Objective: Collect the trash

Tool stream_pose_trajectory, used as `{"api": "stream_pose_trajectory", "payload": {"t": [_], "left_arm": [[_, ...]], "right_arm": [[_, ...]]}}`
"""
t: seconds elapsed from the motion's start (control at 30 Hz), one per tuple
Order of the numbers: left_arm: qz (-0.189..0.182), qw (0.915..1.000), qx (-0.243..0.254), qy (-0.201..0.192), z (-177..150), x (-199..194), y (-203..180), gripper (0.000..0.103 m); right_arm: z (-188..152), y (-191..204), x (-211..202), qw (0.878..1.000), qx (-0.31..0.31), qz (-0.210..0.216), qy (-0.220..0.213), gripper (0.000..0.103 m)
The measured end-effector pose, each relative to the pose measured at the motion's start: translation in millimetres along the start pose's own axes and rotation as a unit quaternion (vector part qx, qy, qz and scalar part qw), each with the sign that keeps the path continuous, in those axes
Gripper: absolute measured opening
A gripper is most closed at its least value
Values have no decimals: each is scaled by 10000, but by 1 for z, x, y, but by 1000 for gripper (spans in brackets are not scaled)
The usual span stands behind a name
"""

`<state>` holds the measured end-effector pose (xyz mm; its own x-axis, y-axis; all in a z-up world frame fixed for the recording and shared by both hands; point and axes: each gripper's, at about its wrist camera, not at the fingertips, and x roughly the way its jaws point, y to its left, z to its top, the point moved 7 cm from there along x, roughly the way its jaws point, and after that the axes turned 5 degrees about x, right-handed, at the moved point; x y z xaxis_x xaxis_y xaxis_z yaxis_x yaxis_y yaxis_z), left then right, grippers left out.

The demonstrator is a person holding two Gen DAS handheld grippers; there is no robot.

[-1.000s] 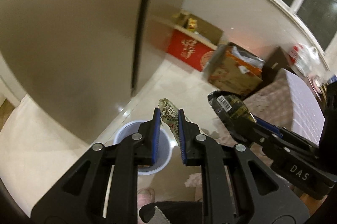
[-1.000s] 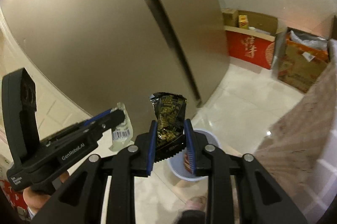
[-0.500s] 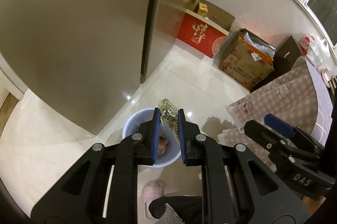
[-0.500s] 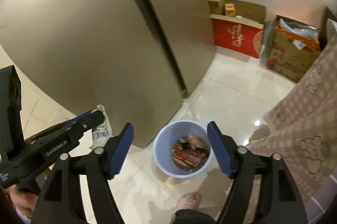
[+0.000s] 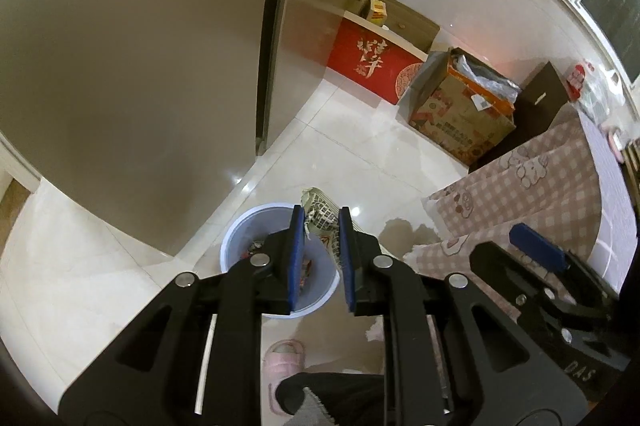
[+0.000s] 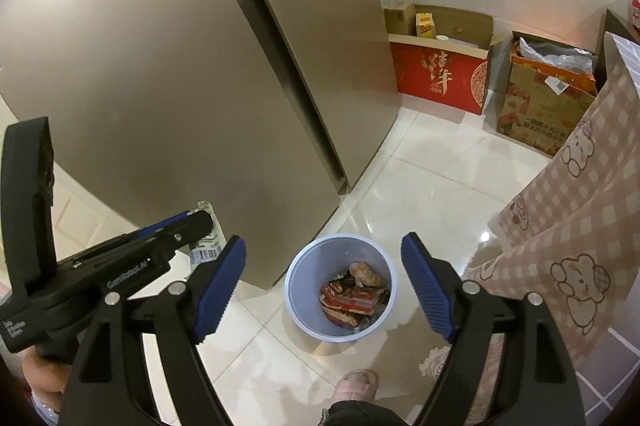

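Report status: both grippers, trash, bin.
Left gripper opening, crumpled wrapper between its pads, above the bin. Right gripper opening wide, nothing between its jaws, over the bin. Wrappers lie inside. Nothing in the way.

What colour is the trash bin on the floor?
Pale lavender-blue; the bin shows best in the right wrist view.

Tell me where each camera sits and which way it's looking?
Left wrist: on the left gripper, looking down at the bin; its jaws are opening around a wrapper; a slipper shows.
Right wrist: on the right gripper, above the bin, jaws opening, nothing between them.
Both share bin, fridge and red box.
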<state>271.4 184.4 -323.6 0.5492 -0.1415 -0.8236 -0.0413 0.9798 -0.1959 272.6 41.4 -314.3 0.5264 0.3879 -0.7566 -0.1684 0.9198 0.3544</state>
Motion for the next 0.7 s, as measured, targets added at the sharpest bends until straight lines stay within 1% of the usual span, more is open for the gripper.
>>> {"api": "stream_pose_trajectory", "payload": {"t": [0.07,0.1,0.13,0.17,0.27,0.33,0.43,0.6,0.7], "left_arm": [[20,9999,-169,11,1,1,3,41],[89,9997,-227,22,1,0,6,68],[174,9995,-259,-29,0,-2,8,71],[176,9995,-256,-75,0,-4,8,71],[3,9993,-380,32,-4,-8,7,71],[2,9987,-510,1,-5,-13,8,71],[31,9985,-553,-18,-6,-25,5,72],[77,9990,-410,-176,-5,-56,-12,76],[132,9992,-148,-352,-5,-80,-31,78]], "right_arm": [[1,0,-3,10000,8,-7,-51,79],[2,-1,-5,10000,5,-13,-70,79],[1,-1,-8,10000,4,-20,-86,79],[1,-2,-10,9999,5,-26,-112,79],[1,-6,-17,9999,55,-37,-154,79],[1,-9,-24,9998,93,-42,-194,79],[1,-9,-37,9996,89,-49,-270,79],[4,-9,-73,9984,111,-42,-551,79],[4,-10,-101,9970,56,-100,-770,80]]}}
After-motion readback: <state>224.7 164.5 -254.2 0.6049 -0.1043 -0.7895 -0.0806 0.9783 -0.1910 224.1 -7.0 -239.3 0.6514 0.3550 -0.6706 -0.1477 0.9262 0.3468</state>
